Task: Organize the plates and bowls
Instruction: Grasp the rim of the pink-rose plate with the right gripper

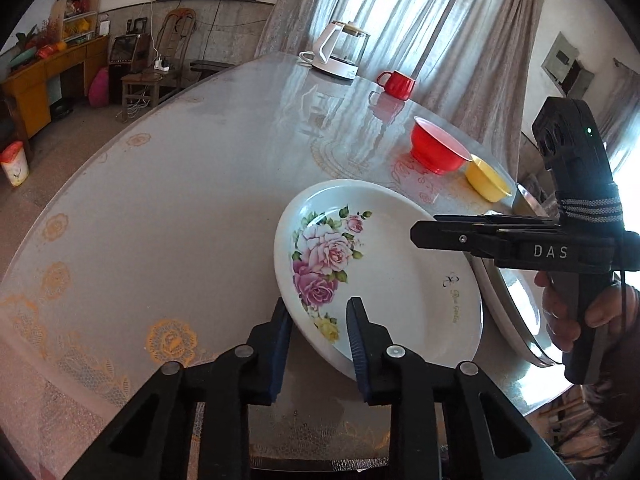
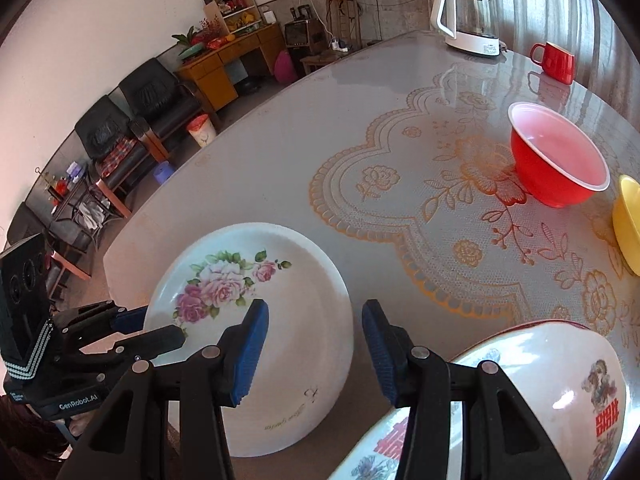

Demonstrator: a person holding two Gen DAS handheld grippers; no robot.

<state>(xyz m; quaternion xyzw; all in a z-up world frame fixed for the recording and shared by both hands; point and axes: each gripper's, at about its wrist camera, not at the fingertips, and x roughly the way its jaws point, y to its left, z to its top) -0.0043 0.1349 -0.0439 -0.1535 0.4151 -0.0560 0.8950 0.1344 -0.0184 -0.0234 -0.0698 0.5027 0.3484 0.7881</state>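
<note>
Rose-printed plate tilted up off the table, near rim pinched between the blue pads of the left claw, far rim lower toward the table: seemingly lifted by one edge for carrying to a stack. Jaws narrowed onto that rim, one pad above and one beneath. Just to its right, a second plate with red characters, lying near the table's front edge, probably the stacking spot. Right claw hovering half open over bare table between the two plates, nothing between its blue pads, likely free to steady or receive. Further out, red bowl and yellow bowl standing side by side, close together, still unsorted. Red mug and glass kettle well apart at the far side. Wide bare stretch of table to the left and middle, ample room for swinging the plate; tighter on the right, where table edge, the second plate and the other hand crowd together
</note>
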